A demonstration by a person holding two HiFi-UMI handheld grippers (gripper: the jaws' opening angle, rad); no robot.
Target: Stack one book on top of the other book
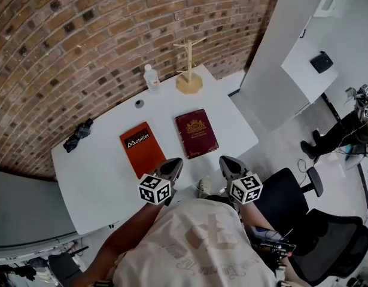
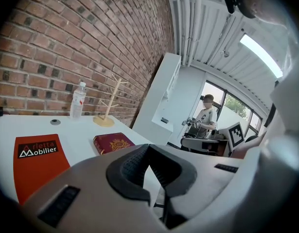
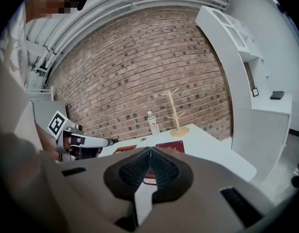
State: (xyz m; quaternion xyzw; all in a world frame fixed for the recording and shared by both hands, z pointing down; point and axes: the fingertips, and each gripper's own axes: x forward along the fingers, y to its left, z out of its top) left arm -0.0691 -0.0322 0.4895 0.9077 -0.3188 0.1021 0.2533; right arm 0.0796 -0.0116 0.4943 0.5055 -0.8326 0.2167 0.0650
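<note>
Two books lie flat and side by side on the white table (image 1: 100, 178). The orange book (image 1: 142, 148) is on the left and the dark red book (image 1: 196, 133) with a gold crest is on the right. My left gripper (image 1: 173, 165) hovers at the table's near edge just below the orange book, jaws shut and empty. My right gripper (image 1: 227, 161) is beside it, below the red book's near right corner, also shut on nothing. From the left gripper (image 2: 149, 147), the orange book (image 2: 37, 164) and red book (image 2: 113, 143) lie ahead. Past the right gripper (image 3: 150, 149), the red book (image 3: 171, 146) shows.
A water bottle (image 1: 151, 78) and a wooden branch stand (image 1: 188, 70) are at the table's far edge, with a small round object (image 1: 139, 103) near them. A black bundle (image 1: 79, 135) lies at the left end. Office chairs (image 1: 291, 190) are at my right. A brick wall is behind.
</note>
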